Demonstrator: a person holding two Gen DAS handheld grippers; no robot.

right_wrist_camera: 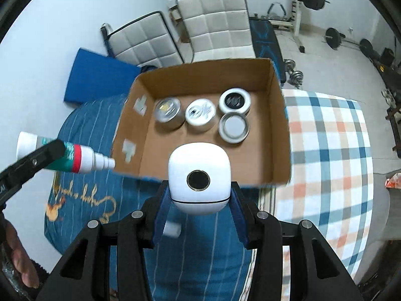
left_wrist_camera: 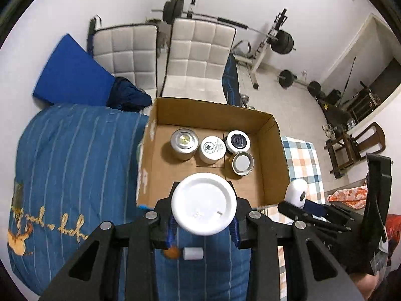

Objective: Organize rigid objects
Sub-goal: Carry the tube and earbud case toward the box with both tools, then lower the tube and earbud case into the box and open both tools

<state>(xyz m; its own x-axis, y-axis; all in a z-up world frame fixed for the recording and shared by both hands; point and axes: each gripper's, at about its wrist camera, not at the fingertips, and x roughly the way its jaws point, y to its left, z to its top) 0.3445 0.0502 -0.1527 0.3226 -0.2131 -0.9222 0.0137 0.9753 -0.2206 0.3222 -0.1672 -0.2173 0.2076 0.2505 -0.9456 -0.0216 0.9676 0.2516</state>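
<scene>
Covering the bed are a blue striped quilt (left_wrist_camera: 75, 155) on the left and a checked sheet (right_wrist_camera: 325, 150) on the right, and an open cardboard box (left_wrist_camera: 273, 155) sits where the two meet. Beyond the box stand two white padded chairs (left_wrist_camera: 198, 57), a blue mat (left_wrist_camera: 72, 75) leans against the wall, and a barbell rack (left_wrist_camera: 265, 40) with loose weights fills the tiled floor to the right.

The left gripper (left_wrist_camera: 203, 223) pinches a spray bottle (left_wrist_camera: 203, 203) between its blue pads. From the left wrist camera only the bottle's round white base shows; from the right wrist camera its long axis lies nearly level, nozzle pointing toward the box's near left corner and just short of it.

The right gripper (right_wrist_camera: 199, 200) clamps a rounded white container (right_wrist_camera: 199, 178), whose face with a dark round disc is turned to the camera. It hangs at the box's near wall.

Inside the box four jars stand upright in the far half: a silver tin (left_wrist_camera: 184, 142), a white-lidded jar (left_wrist_camera: 212, 148), a black-lidded jar (left_wrist_camera: 238, 140) and a metal-rimmed jar (left_wrist_camera: 242, 163), the last two touching. The near half of the box floor is bare cardboard, as is the strip along its left wall. The two grippers sit close side by side above the near edge.
</scene>
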